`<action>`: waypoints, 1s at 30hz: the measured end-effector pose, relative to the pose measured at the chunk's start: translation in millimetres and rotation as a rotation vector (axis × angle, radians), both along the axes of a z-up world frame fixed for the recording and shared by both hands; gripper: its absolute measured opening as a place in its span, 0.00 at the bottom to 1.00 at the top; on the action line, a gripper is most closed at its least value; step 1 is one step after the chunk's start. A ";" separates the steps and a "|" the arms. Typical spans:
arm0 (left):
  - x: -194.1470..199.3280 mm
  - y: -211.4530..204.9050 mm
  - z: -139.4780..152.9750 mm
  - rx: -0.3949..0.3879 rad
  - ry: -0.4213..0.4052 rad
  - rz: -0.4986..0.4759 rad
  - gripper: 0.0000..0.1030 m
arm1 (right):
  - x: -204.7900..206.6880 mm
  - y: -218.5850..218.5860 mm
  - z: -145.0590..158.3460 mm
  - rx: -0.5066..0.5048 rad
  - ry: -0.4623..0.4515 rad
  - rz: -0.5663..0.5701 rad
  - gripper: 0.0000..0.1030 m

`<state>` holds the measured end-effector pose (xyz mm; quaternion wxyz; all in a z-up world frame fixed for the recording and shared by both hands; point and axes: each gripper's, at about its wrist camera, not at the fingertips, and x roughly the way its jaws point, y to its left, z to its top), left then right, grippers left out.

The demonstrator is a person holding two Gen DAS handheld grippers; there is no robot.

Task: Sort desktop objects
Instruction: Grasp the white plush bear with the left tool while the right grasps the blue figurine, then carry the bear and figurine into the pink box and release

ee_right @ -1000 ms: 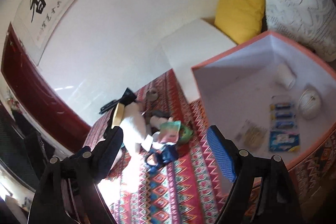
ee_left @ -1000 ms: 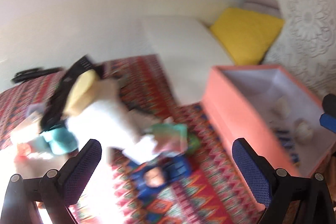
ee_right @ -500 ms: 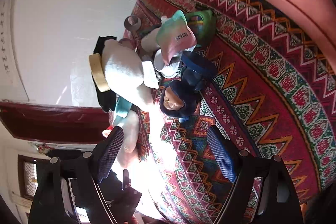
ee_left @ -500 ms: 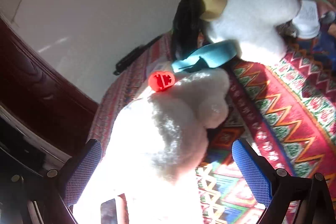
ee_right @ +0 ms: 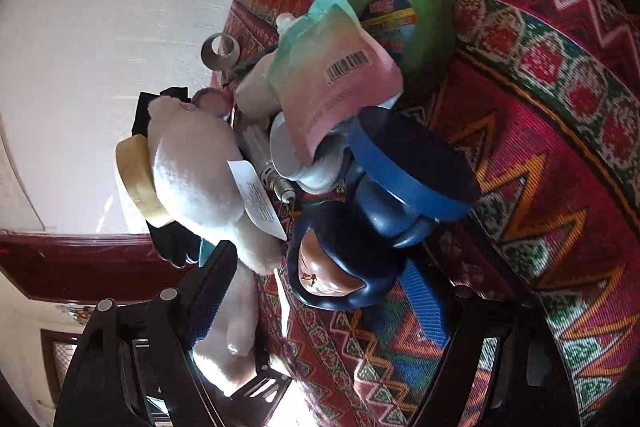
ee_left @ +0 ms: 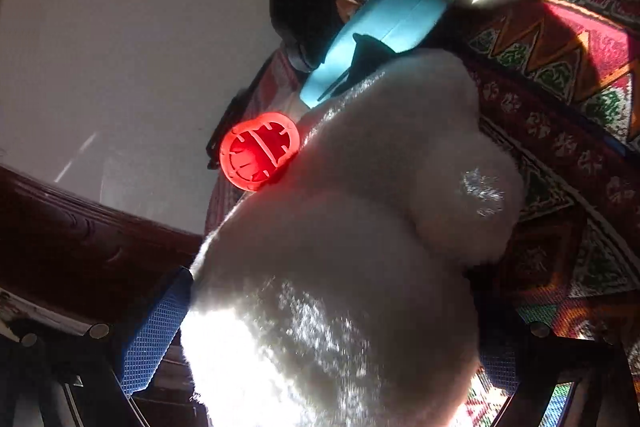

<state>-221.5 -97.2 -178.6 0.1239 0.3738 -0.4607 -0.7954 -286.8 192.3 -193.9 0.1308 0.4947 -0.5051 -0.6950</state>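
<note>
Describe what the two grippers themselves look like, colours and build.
Both look alike. The left gripper and right gripper each have two fingers faced with blue pads in a fine grid texture, carried on black linkage bars joined by round silver pins. No cables, markings, hands or sleeves show.

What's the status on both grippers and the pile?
Left gripper open, straddling white plush toy. Right gripper open around blue figurine. Neither clamped yet. Red cap and teal item crowd the plush.
</note>
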 end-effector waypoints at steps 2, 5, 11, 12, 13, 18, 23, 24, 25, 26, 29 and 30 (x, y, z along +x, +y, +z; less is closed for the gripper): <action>-10.8 -11.8 2.1 0.044 -0.006 0.027 1.00 | -7.1 -4.0 -0.9 0.042 0.027 0.020 0.55; -13.6 -22.0 16.9 0.127 -0.019 0.058 0.88 | -8.1 -4.4 0.3 0.046 0.057 0.052 0.54; 9.5 -41.3 68.0 0.558 -0.128 0.155 0.87 | 14.1 -7.6 30.0 0.104 0.128 0.123 0.54; 15.8 -46.3 78.0 0.661 -0.144 0.169 0.87 | 19.1 -7.0 34.4 0.105 0.136 0.130 0.54; 22.0 -49.0 85.0 0.729 -0.150 0.177 0.87 | 24.3 -6.1 38.5 0.105 0.143 0.136 0.54; 50.0 -42.8 99.6 0.954 -0.157 0.190 0.87 | 53.7 3.3 55.0 0.097 0.171 0.151 0.54; 82.0 -23.5 104.3 1.077 -0.163 0.162 0.87 | 84.3 14.4 76.8 0.103 0.214 0.165 0.54; 88.7 -17.8 107.0 1.090 -0.161 0.154 0.87 | 90.4 18.3 80.8 0.103 0.222 0.167 0.54; 93.0 -13.6 111.0 1.096 -0.158 0.146 0.87 | 96.9 21.8 85.2 0.101 0.230 0.169 0.54; 97.1 -10.7 115.4 1.105 -0.155 0.138 0.87 | 104.1 25.7 89.9 0.100 0.241 0.170 0.54; 111.0 2.0 132.8 1.141 -0.146 0.110 0.87 | 124.7 36.4 105.7 0.104 0.276 0.173 0.54; 114.1 7.4 138.4 1.150 -0.142 0.096 0.87 | 131.0 39.5 111.1 0.105 0.288 0.172 0.54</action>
